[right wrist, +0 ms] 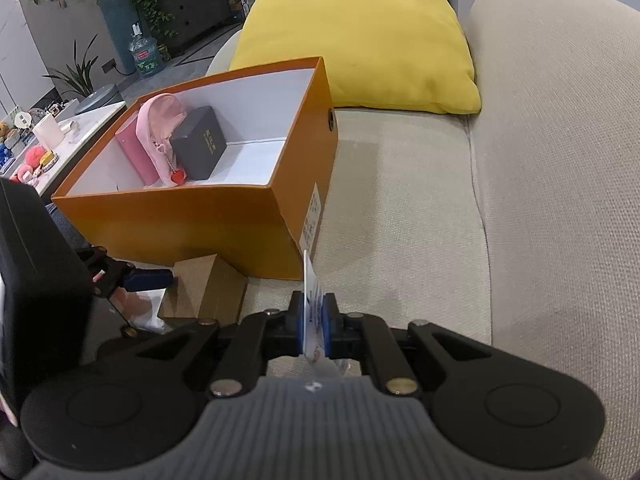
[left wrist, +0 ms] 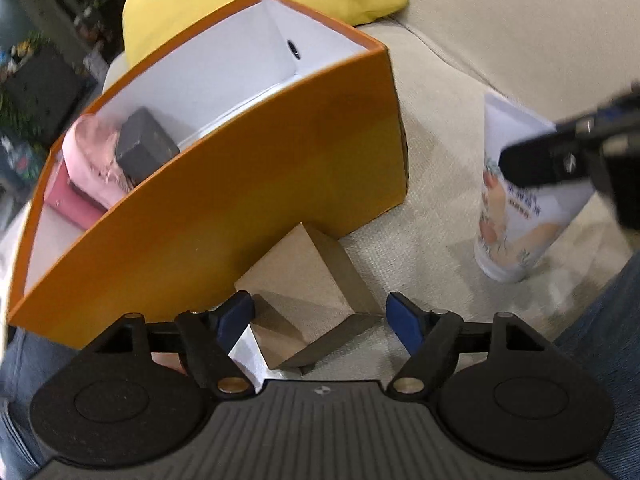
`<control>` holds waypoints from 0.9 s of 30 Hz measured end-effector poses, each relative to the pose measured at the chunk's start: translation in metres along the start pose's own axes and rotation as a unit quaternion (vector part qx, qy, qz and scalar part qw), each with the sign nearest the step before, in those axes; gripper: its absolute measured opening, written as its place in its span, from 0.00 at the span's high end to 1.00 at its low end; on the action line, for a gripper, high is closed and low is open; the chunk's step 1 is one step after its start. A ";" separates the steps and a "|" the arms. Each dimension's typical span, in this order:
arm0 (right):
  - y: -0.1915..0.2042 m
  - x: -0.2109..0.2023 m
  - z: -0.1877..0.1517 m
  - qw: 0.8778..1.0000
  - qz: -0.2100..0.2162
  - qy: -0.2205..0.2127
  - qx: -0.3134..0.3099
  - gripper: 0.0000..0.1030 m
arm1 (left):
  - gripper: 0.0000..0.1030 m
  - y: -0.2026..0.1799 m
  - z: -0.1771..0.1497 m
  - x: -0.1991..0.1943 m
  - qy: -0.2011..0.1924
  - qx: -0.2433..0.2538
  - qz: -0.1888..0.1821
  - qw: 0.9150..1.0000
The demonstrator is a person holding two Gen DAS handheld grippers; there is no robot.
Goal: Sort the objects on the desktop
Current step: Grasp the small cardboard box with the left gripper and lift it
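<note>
Holding the tube (right wrist: 314,320) by its flat crimped end, our right gripper (right wrist: 314,326) is pinched nearly closed on it, so the heavy cap end hangs free above the sofa (right wrist: 400,200). From the left wrist view the tube (left wrist: 520,208) looks tilted, and we judge it could swing or slide out of the pads if we move fast toward the orange box (right wrist: 192,216). The thin crimp gives little to bite on. Our left gripper (left wrist: 320,316) stands wide open with nothing in it, its fingers either side of the brown box (left wrist: 304,280), which touches the orange box's near wall. Closing there risks shoving the brown box against that wall or skewing it. Inside the orange box, the pink pouch (right wrist: 156,136) and dark box (right wrist: 200,144) crowd the left end, so a careless drop may land on them.
</note>
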State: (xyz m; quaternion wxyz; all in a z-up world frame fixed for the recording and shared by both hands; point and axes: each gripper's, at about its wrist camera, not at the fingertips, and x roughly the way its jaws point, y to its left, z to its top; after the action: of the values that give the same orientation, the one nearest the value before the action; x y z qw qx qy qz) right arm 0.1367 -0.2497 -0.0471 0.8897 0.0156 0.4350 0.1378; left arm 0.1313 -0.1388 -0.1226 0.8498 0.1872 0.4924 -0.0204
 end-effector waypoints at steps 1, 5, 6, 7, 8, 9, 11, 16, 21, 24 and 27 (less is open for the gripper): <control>0.000 0.000 0.000 1.000 0.000 0.000 0.001 0.91 | 0.13 0.000 -0.001 0.001 -0.003 0.002 0.000 1.000; 0.000 0.000 0.000 1.000 0.000 0.001 0.003 0.91 | 0.12 -0.004 -0.006 0.003 -0.017 0.026 0.005 1.000; 0.000 0.000 0.000 1.000 -0.001 0.001 0.003 0.91 | 0.12 -0.005 -0.007 0.003 -0.022 0.033 0.008 0.999; -0.001 0.000 0.000 1.000 -0.001 0.001 0.003 0.91 | 0.12 -0.005 -0.009 0.001 -0.028 0.037 0.008 0.999; -0.001 0.000 0.000 1.000 0.000 0.002 0.004 0.91 | 0.13 -0.004 -0.011 0.000 -0.034 0.039 0.006 0.999; -0.001 0.000 0.000 1.000 0.000 0.002 0.005 0.91 | 0.15 -0.002 -0.014 -0.001 -0.042 0.040 0.001 0.998; -0.002 0.000 0.000 1.000 0.001 0.002 0.006 0.91 | 0.27 0.004 -0.019 -0.008 -0.058 0.040 -0.010 0.997; -0.002 0.001 0.000 1.000 0.000 0.002 0.003 0.91 | 0.64 0.021 -0.028 -0.026 -0.090 0.020 -0.043 0.995; -0.002 0.000 0.000 1.000 0.000 0.003 0.003 0.91 | 0.73 0.043 -0.034 -0.033 -0.088 -0.042 -0.077 0.992; -0.001 0.000 0.001 1.000 -0.001 0.006 0.004 0.92 | 0.74 0.052 -0.040 -0.038 -0.088 -0.067 -0.092 0.990; 0.002 -0.003 0.004 1.000 -0.009 0.003 0.012 0.92 | 0.76 0.065 -0.044 -0.041 -0.086 -0.099 -0.112 0.985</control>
State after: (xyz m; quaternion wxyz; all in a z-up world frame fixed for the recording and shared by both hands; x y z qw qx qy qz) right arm 0.1377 -0.2485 -0.0421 0.8894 0.0222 0.4393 0.1247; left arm 0.0883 -0.0693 -0.0880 0.8955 0.0434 0.4351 -0.0826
